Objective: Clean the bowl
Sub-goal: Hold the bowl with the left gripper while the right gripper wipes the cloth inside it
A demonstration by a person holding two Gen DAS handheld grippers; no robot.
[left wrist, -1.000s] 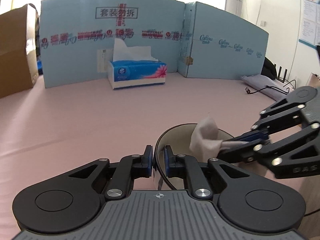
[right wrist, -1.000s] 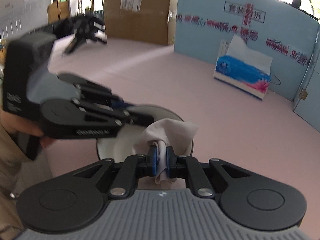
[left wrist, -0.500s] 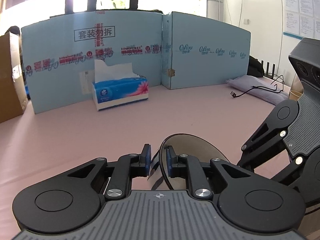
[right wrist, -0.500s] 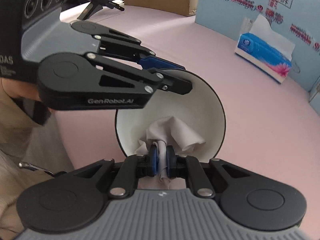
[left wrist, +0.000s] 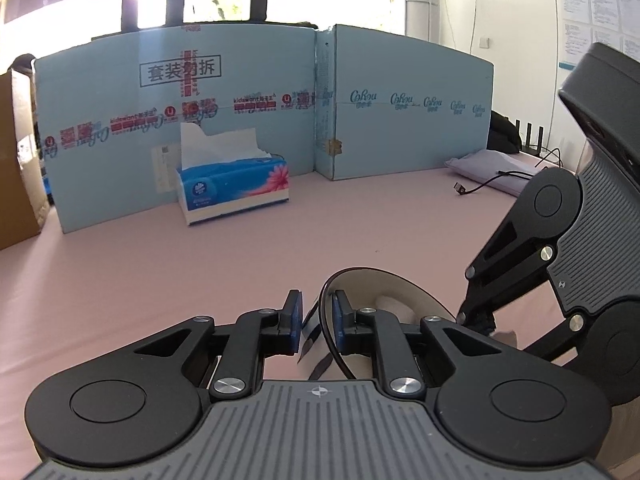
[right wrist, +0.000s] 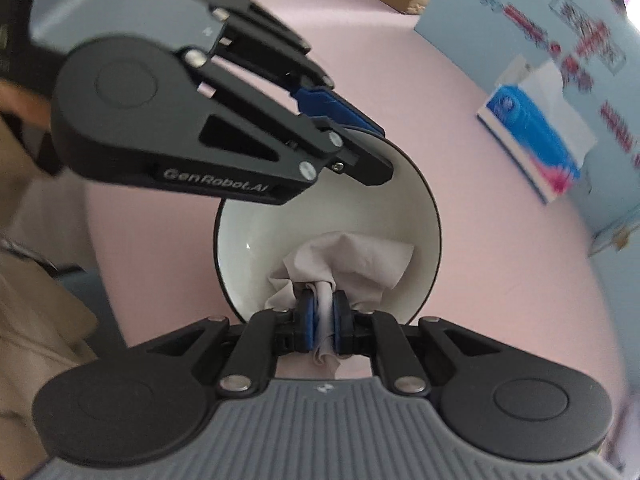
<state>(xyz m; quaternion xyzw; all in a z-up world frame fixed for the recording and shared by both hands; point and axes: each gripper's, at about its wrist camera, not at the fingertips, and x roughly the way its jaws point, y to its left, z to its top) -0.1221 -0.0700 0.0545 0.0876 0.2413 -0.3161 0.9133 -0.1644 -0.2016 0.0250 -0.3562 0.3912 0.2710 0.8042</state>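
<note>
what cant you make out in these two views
- Left wrist: most of the cloth and the right tool's tips, hidden by the bowl wall.
- Right wrist: tissue box print, motion-blurred.
- Right wrist: bowl near rim, behind the right tool.
- Right wrist: any dirt under the cloth.

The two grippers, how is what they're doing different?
The left gripper pinches the bowl by its rim, tilting it up; the right gripper squeezes a crumpled cloth inside the bowl. One grips something hard, the other something soft. Both are black with blue pads, both shut.
</note>
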